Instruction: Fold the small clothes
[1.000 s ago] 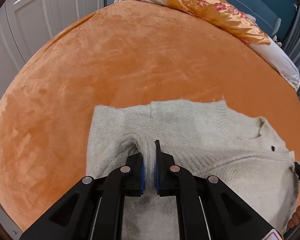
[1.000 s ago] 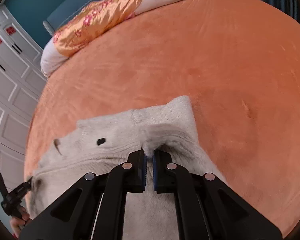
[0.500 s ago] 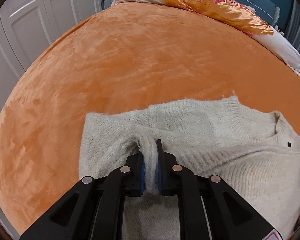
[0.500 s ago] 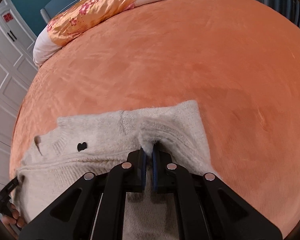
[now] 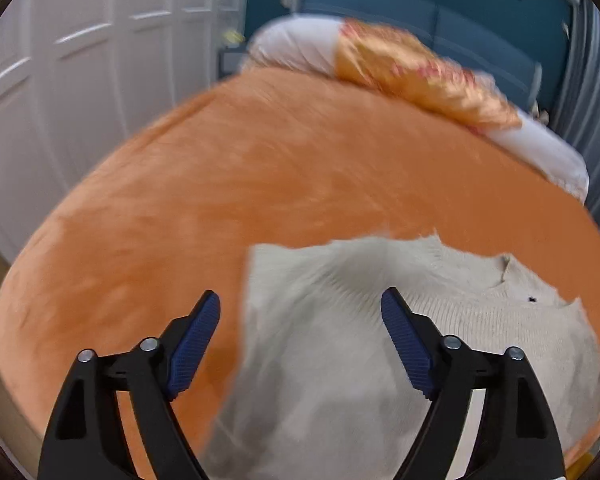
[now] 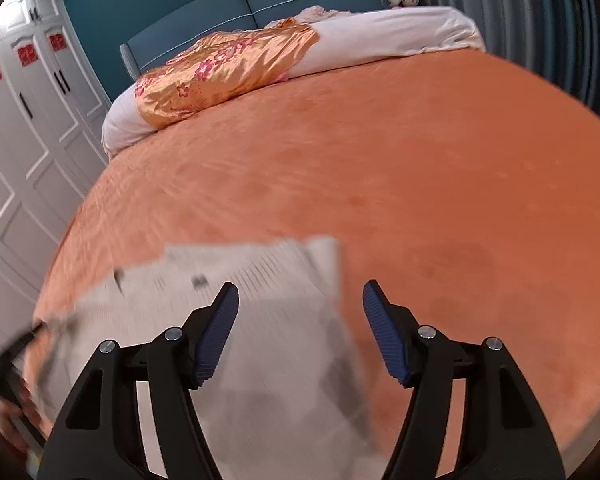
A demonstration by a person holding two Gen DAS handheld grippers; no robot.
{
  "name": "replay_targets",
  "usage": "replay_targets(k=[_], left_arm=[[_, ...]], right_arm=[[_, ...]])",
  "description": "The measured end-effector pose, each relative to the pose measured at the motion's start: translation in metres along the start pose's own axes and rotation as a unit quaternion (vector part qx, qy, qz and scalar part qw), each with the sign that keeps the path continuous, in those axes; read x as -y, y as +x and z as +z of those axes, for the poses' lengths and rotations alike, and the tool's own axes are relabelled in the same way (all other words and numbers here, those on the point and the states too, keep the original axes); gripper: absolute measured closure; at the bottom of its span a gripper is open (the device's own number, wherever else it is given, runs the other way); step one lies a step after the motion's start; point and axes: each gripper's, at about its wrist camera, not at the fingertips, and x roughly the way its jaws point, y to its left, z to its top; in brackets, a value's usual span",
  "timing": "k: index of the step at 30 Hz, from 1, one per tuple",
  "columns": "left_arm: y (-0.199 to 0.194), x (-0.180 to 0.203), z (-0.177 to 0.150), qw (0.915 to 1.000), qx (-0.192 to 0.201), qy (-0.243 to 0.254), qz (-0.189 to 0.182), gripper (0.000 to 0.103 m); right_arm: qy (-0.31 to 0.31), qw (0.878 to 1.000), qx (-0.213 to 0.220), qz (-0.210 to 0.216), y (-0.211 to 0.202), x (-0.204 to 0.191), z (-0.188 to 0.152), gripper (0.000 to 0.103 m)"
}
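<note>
A cream knitted sweater (image 5: 380,340) lies folded on the orange bedspread (image 5: 260,184). It also shows, blurred, in the right wrist view (image 6: 260,320). My left gripper (image 5: 300,308) is open and empty, raised above the sweater's left edge. My right gripper (image 6: 300,300) is open and empty, raised above the sweater's right edge. Small dark marks (image 5: 532,299) sit near the neckline.
An orange floral satin pillow (image 6: 224,72) and white bedding (image 6: 388,36) lie at the head of the bed by a teal headboard (image 6: 300,0). White wardrobe doors (image 5: 80,80) stand to the left. Grey curtains (image 6: 540,32) hang at the right.
Both grippers opened and let go of the sweater folds they were pinching. Both lifted and pulled back, and the sweater now lies flat on the bed.
</note>
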Motion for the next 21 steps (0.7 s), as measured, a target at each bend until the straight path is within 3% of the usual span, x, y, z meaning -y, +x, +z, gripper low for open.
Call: replay_targets(k=[5, 7, 9, 10, 11, 12, 14, 18, 21], left_arm=[[-0.017, -0.042, -0.055, 0.9944, -0.088, -0.055, -0.016, 0.023], [-0.01, -0.054, -0.074, 0.9884, -0.122, -0.087, -0.02, 0.023], [-0.002, -0.059, -0.085, 0.9793, -0.149, -0.127, -0.05, 0.024], [-0.001, -0.061, -0.089, 0.9765, -0.154, -0.14, -0.056, 0.03], [0.0, -0.061, -0.088, 0.9759, -0.154, -0.143, -0.058, 0.043], [0.0, -0.057, -0.086, 0.9762, -0.154, -0.138, -0.068, 0.069], [-0.001, -0.048, -0.078, 0.9755, -0.164, -0.123, -0.08, 0.087], [-0.032, -0.042, -0.066, 0.9842, -0.139, -0.08, -0.076, 0.091], [-0.035, -0.052, -0.079, 0.9822, -0.157, -0.076, -0.069, 0.091]], right_arm=[[0.054, 0.995, -0.08, 0.005, -0.015, 0.034, -0.07, 0.04], [0.069, 0.993, -0.099, 0.003, -0.007, 0.036, -0.087, 0.04], [0.084, 0.99, -0.113, 0.009, 0.004, 0.034, -0.098, 0.041], [0.095, 0.989, -0.113, 0.017, 0.009, 0.032, -0.099, 0.042], [0.101, 0.989, -0.11, 0.022, 0.01, 0.031, -0.097, 0.052], [0.108, 0.988, -0.11, 0.034, 0.013, 0.03, -0.094, 0.074], [0.117, 0.987, -0.101, 0.041, 0.008, 0.026, -0.084, 0.086], [0.093, 0.993, -0.062, 0.044, -0.033, 0.021, -0.073, 0.094], [0.076, 0.993, -0.088, 0.026, -0.037, 0.027, -0.09, 0.094]])
